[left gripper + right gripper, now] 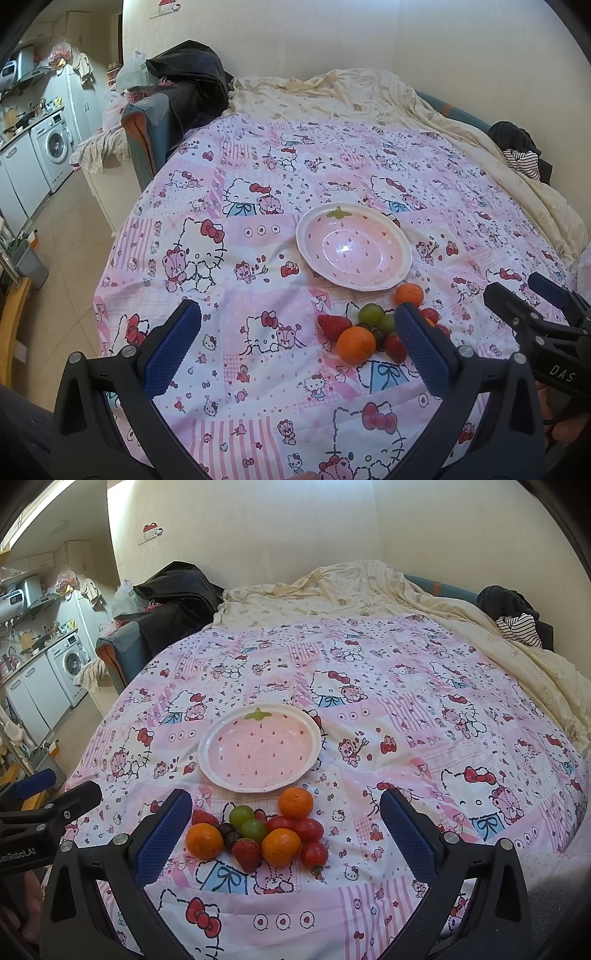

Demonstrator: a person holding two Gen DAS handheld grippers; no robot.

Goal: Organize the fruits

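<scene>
Over a bed with a pink cartoon-cat quilt (424,716): both grippers hover above the near edge, neither touching anything. Left gripper (295,332): jaws wide, nothing between the blue pads (171,349). Right gripper (282,819): jaws equally wide, nothing held; the fruit pile shows between its fingers in the right wrist view.

Writing: "DAS" on the right gripper's body in the left wrist view; the label on the left gripper's body in the right wrist view is blurred, not readable.

Plate (218,738), pink with strawberry print and white rim, lies flat on the quilt, nothing in it.

Fruit sits clustered on the quilt just near of the plate: three oranges (295,802), two green grapes (242,815), dark grapes (226,829), strawberries (246,853), small tomatoes (314,853).
</scene>
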